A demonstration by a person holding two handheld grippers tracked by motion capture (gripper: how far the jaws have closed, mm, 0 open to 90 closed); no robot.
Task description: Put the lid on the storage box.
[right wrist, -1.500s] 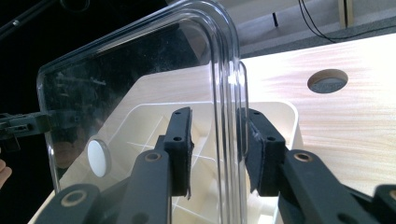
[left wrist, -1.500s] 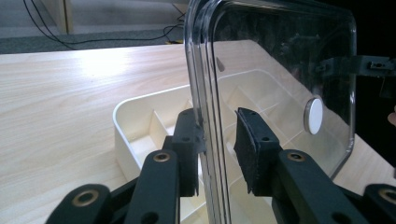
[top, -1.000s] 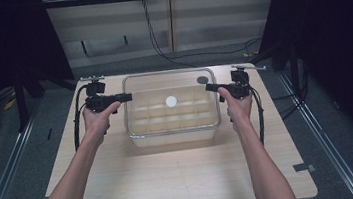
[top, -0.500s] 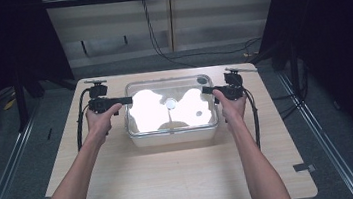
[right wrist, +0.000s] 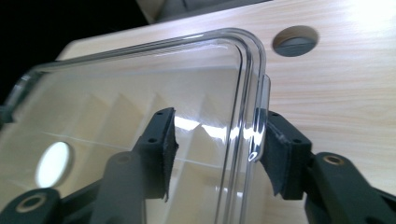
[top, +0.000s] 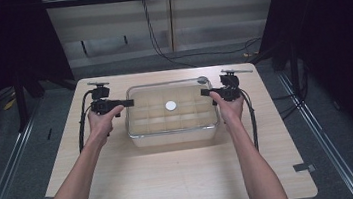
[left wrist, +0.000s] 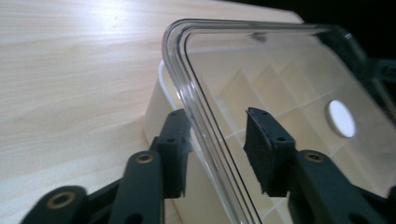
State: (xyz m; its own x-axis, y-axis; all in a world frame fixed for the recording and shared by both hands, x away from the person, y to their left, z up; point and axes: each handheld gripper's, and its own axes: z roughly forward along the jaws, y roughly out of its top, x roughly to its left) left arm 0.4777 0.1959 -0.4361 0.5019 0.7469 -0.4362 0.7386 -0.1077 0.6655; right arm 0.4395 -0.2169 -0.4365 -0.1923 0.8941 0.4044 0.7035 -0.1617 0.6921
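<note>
A clear plastic lid (top: 183,89) lies on a pale box (top: 173,136) divided into several compartments, mid-table. A white round spot (top: 170,105) shows at its centre. My left gripper (top: 129,103) is at the lid's left end, my right gripper (top: 205,92) at its right end. In the left gripper view the lid's rim (left wrist: 187,88) runs between the jaws of the left gripper (left wrist: 217,140), with a gap on one side. In the right gripper view the rim (right wrist: 254,93) likewise passes between the spread jaws of the right gripper (right wrist: 217,135). Both pairs of jaws have just been opening.
The box stands on a light wooden table (top: 173,180). A round grey cable hole (top: 203,80) sits in the tabletop just behind the box's right corner. Cables trail from both grippers along the table's sides. Dark floor and rails surround the table.
The lid has come down level onto the box, after a bright glare on it half a second ago. Both hands sank slightly, and both pairs of jaws spread wider around the lid's ends.
</note>
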